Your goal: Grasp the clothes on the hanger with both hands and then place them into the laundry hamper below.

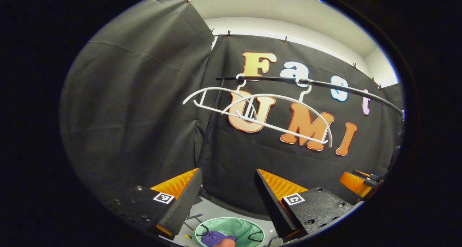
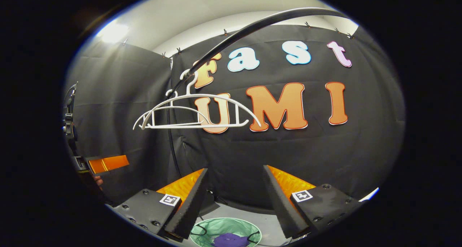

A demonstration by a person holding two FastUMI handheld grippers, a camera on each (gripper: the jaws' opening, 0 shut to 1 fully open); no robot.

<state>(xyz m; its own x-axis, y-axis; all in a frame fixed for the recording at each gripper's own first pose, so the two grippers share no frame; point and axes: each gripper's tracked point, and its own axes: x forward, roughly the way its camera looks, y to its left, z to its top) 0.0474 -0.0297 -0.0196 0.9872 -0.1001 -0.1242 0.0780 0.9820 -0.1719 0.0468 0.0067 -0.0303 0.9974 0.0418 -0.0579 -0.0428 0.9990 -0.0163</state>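
Note:
Two bare white hangers (image 1: 260,113) hang from a dark rail (image 1: 325,84); the hangers (image 2: 195,113) and the rail (image 2: 252,23) also show in the right gripper view. Below, a round green laundry hamper (image 1: 249,229) holds a purple garment (image 1: 213,237). In the right gripper view the hamper (image 2: 223,227) and the purple garment (image 2: 231,239) sit low at centre. My left gripper (image 1: 228,174) is open above the hamper with nothing between its fingers. My right gripper (image 2: 235,171) is open too, empty. The other gripper appears at the right edge (image 1: 359,182) and at the left edge (image 2: 104,163).
A thin dark upright pole (image 1: 211,128) carries the rail at its left end. Pale floor (image 1: 216,211) surrounds the hamper. Black cloth walls close the booth behind and to the left.

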